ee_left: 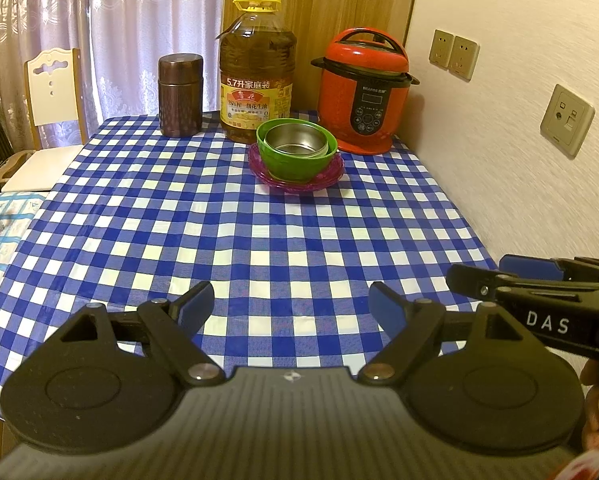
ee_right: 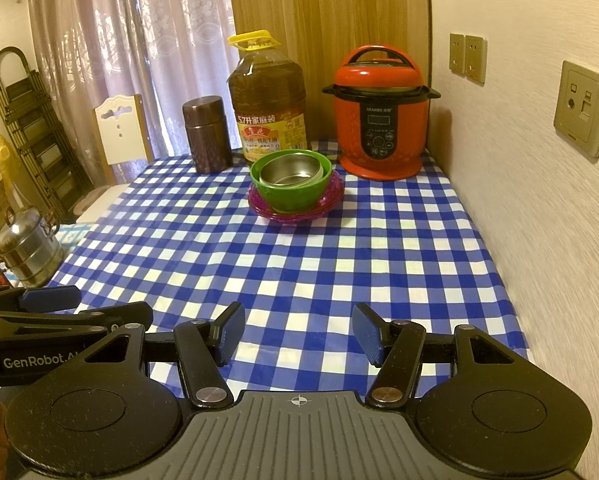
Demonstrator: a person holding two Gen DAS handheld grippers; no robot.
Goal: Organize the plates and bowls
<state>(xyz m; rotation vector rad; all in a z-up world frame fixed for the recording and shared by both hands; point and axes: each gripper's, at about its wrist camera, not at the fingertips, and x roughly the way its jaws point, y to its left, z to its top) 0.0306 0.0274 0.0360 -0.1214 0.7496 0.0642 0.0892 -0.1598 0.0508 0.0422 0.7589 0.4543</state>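
A steel bowl (ee_left: 297, 141) sits inside a green bowl (ee_left: 295, 164), which stands on a purple plate (ee_left: 327, 180) at the far side of the checked table (ee_left: 219, 240). The same stack shows in the right wrist view: steel bowl (ee_right: 291, 172), green bowl (ee_right: 295, 196), purple plate (ee_right: 331, 200). My left gripper (ee_left: 291, 308) is open and empty, low over the near table edge, far from the stack. My right gripper (ee_right: 299, 332) is open and empty beside it; it also shows in the left wrist view (ee_left: 539, 284). The left gripper appears at the left of the right wrist view (ee_right: 51, 312).
Behind the stack stand a big oil bottle (ee_left: 255, 68), a brown canister (ee_left: 180, 94) and a red pressure cooker (ee_left: 365, 88). A wall with sockets (ee_left: 567, 120) runs along the right. A white chair (ee_left: 51, 92) and a steel steamer pot (ee_right: 29, 246) are at the left.
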